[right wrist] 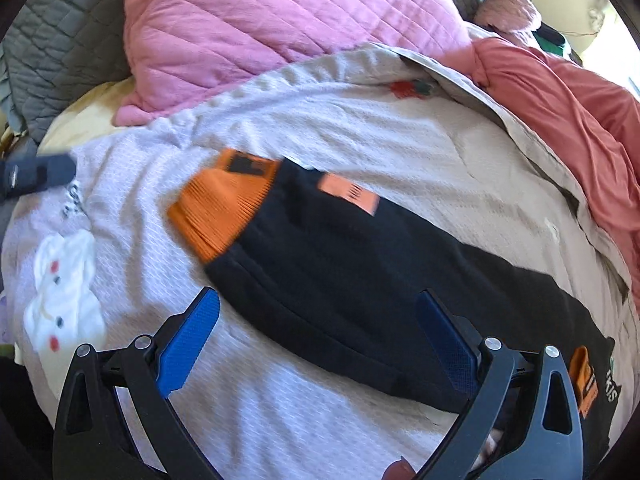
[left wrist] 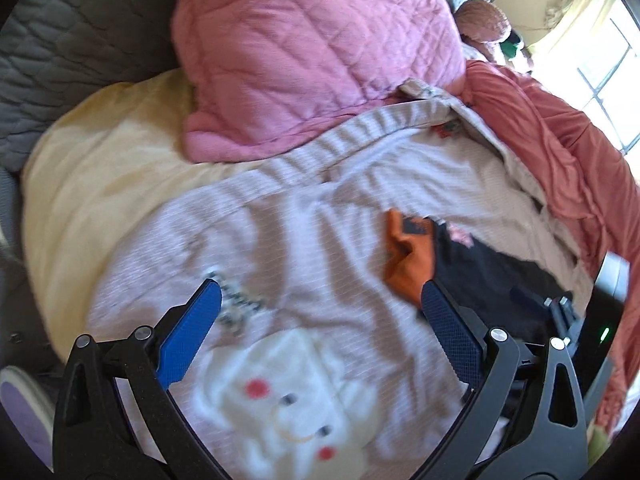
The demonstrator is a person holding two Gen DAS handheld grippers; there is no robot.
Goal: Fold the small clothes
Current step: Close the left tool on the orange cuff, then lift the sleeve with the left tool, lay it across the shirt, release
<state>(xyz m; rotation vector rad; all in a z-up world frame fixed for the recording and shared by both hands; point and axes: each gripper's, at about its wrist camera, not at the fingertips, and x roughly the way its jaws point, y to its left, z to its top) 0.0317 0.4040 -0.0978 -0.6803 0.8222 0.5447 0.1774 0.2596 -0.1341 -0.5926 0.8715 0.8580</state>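
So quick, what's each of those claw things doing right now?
Left gripper: open, holding nothing.
Right gripper: open over the black garment, holding nothing.

Bare white blanket (right wrist: 280,420) near the black garment (right wrist: 360,280); pink pillow (right wrist: 260,20) behind, orange-red bedding (right wrist: 580,120) rightward.

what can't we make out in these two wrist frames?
- Black garment: right wrist view, its near right end is cut off by the frame edge and hidden behind the right gripper.
- Same garment, left wrist view: mostly hidden behind the left gripper finger.
- Print on the blanket: left wrist view, motion blur, unreadable.
- Orange label: right wrist view, too blurred to read.
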